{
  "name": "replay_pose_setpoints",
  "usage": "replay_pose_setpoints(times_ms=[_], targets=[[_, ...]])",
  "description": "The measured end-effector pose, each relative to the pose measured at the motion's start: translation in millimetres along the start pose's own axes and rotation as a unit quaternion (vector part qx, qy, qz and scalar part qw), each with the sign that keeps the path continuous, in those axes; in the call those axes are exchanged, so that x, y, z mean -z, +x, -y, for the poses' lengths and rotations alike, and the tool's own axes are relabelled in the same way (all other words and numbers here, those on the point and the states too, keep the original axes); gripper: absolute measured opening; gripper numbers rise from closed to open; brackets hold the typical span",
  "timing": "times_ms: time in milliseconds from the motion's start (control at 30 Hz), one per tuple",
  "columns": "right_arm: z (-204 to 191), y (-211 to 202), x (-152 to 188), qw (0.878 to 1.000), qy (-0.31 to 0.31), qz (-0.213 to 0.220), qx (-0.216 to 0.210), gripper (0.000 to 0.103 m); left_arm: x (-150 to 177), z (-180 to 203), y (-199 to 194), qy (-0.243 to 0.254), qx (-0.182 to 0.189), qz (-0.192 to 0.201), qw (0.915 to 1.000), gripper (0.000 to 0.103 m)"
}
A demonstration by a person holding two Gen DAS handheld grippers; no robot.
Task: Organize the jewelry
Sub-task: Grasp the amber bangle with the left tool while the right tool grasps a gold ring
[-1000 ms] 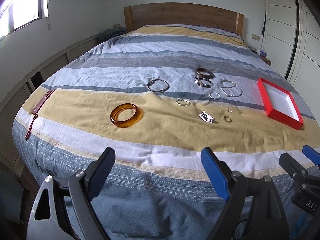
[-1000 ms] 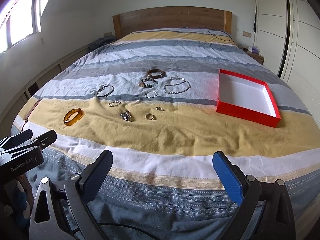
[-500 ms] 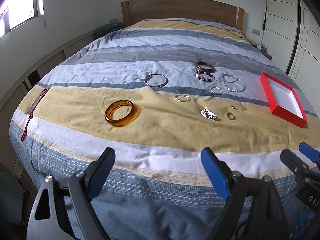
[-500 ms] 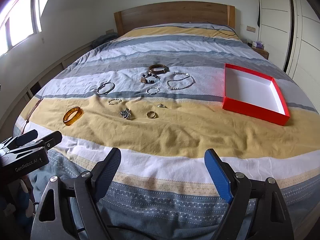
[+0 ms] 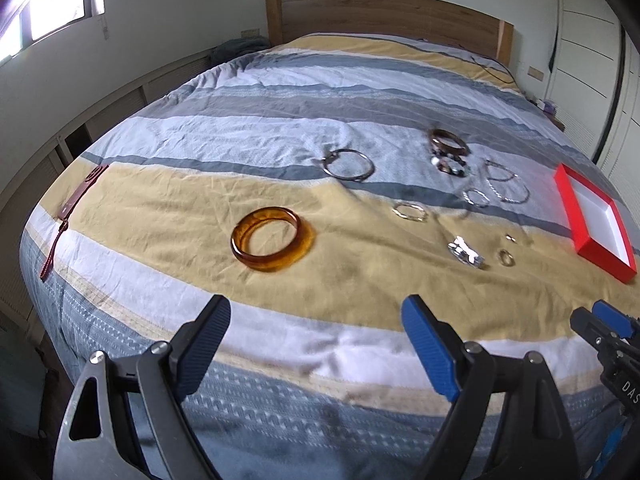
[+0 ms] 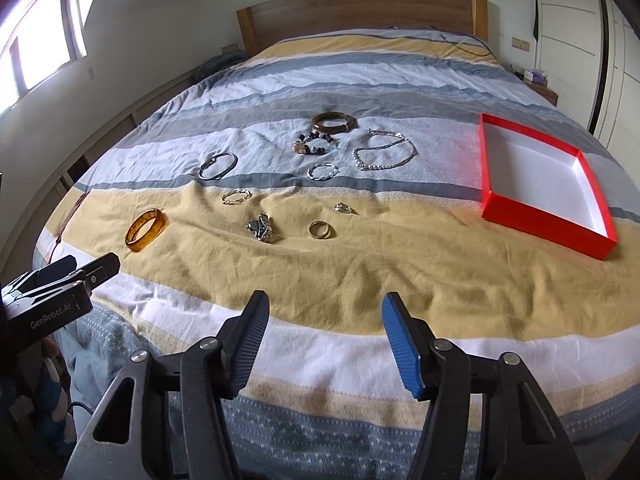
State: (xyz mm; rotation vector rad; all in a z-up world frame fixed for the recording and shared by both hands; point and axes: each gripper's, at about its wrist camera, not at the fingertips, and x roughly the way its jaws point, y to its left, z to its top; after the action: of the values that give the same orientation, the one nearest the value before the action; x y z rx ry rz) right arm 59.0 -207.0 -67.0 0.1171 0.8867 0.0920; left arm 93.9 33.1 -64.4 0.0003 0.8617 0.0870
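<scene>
Jewelry lies spread on a striped bed. An amber bangle (image 5: 271, 238) (image 6: 145, 229) lies nearest my left gripper (image 5: 316, 344), which is open and empty over the bed's front edge. A silver hoop (image 5: 348, 165), a gold ring (image 6: 319, 229), a silver clip (image 6: 262, 230), a chain necklace (image 6: 384, 153) and a brown bangle (image 6: 333, 122) lie further in. An empty red box (image 6: 545, 222) (image 5: 600, 256) sits at the right. My right gripper (image 6: 325, 340) is open and empty, short of the gold ring.
A dark red strap (image 5: 76, 204) lies at the bed's left edge. A wooden headboard (image 6: 360, 12) stands at the far end. White wardrobes (image 6: 580, 40) line the right wall; low cabinets and a window are on the left.
Both grippers moved forward toward the jewelry. The right gripper's fingers have come closer together but stay open. The left camera swung left, so the bangle sits more central.
</scene>
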Motion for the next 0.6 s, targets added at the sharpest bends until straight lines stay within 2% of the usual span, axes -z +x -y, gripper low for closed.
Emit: replay_pose_setpoints(times_ms=[200,333,600], targets=[[5,45,-20,0.999,0.014,-0.03,-0.016,0.038,-20,-21,37,-0.023,-0.006,-0.009,0.9997,0.087],[4,74,-35,0.999,0.015,-0.04,-0.021,0.037,-31,-29,55,-0.028,0.005,-0.011,0.9995,0.087],[7,122,-47,0.997,0.022,-0.062,-0.027,0.037,-45,-17,96,-0.001,0.014,-0.024,0.9996,0.084]])
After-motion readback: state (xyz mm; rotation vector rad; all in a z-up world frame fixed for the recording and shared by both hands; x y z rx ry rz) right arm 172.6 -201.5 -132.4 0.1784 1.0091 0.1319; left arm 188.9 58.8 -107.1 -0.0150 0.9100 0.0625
